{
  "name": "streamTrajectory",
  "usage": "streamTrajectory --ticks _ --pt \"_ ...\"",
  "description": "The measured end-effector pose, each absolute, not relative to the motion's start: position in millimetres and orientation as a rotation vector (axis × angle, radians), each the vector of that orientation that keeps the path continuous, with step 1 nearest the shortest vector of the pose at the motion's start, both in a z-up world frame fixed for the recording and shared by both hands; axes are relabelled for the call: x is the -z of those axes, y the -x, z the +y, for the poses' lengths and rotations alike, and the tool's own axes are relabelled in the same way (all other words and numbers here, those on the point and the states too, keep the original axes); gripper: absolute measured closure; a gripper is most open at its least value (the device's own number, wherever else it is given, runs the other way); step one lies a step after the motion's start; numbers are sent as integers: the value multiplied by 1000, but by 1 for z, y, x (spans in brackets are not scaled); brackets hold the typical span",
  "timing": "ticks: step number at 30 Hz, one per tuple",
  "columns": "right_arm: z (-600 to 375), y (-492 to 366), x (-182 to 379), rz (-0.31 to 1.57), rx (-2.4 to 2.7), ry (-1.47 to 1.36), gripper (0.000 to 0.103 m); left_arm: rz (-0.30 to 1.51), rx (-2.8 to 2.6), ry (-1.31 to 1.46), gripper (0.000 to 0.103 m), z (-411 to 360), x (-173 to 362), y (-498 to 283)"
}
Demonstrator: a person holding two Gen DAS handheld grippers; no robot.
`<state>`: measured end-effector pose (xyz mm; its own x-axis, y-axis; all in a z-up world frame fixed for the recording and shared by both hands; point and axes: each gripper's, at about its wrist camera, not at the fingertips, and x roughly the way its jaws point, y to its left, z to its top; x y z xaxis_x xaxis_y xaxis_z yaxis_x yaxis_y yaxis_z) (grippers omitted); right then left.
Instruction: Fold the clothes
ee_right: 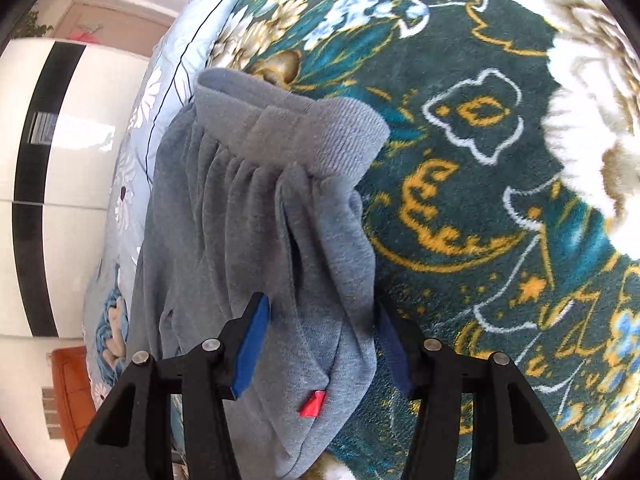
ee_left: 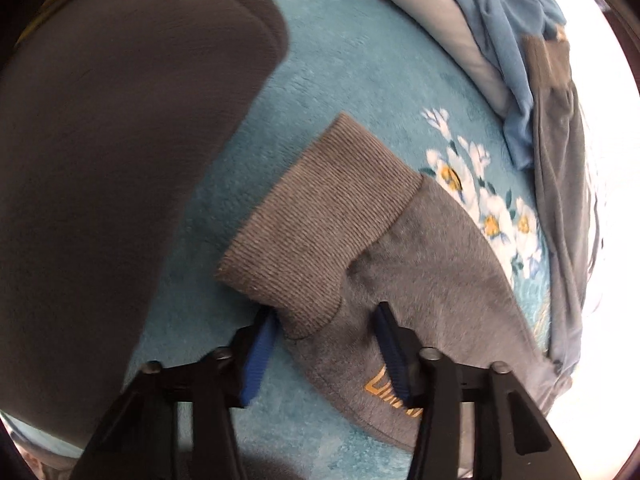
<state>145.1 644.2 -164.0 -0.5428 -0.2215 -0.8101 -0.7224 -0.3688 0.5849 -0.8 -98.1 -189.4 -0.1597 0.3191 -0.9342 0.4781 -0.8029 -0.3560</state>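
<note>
1. The left claw [ee_left: 326, 354] stands with its blue-padded fingers [ee_left: 256, 360] spread wide and clamping nothing; the grey fleece garment leg with a ribbed cuff [ee_left: 400, 280] lies between them on the teal plush blanket with white flowers [ee_left: 360, 80].
2. The cuff [ee_left: 316, 216] is folded back and points away from the claw. Gold lettering [ee_left: 380, 386] near the hem is partly hidden behind the right-hand finger and cannot be read.
3. A large dark grey cloth [ee_left: 112, 160] fills the left of that view, blurred and too close to make out its shape.
4. Farther off, a crumpled blue fabric [ee_left: 508, 20] and another strip of grey cloth [ee_left: 560, 160] lie at the blanket's far edge, beside a pale grey pillow [ee_left: 440, 12]. The far right is washed out by glare.
5. The right claw [ee_right: 324, 346] is likewise released, fingers apart, with the grey fleece garment with a ribbed elastic waistband [ee_right: 260, 240] lying between them.
6. The waistband [ee_right: 320, 136] is gathered into pleats; a small red tag [ee_right: 312, 402] shows on the fabric near the claw.
7. That garment rests on a dark green blanket with gold and white ornament [ee_right: 480, 200], next to a light blue floral quilt [ee_right: 160, 80]; its lower end is cut off by the frame.
</note>
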Motion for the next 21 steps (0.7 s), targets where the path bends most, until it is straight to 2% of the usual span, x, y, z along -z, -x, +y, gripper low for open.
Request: streamTrajectory --ticks 1,3,5,6,14,21 --pt "644 -144 164 1493 -1974 1259 50 956 2098 -1946 69 -101 190 0" --pt "645 -142 164 1483 -1968 1264 62 990 2098 -1923 88 -103 190 1" --pt "646 -141 165 1516 -1961 1250 85 1024 2120 -1900 90 -103 186 1" --pt "646 -140 165 1536 -1964 1241 90 1030 2142 -1887 90 -101 181 2" --pt "659 -135 124 1689 -2104 1076 94 1181 2329 -1739 91 -88 106 32" --pt "668 -66 77 1709 -2225 1042 94 1216 2362 -1700 91 -63 52 145"
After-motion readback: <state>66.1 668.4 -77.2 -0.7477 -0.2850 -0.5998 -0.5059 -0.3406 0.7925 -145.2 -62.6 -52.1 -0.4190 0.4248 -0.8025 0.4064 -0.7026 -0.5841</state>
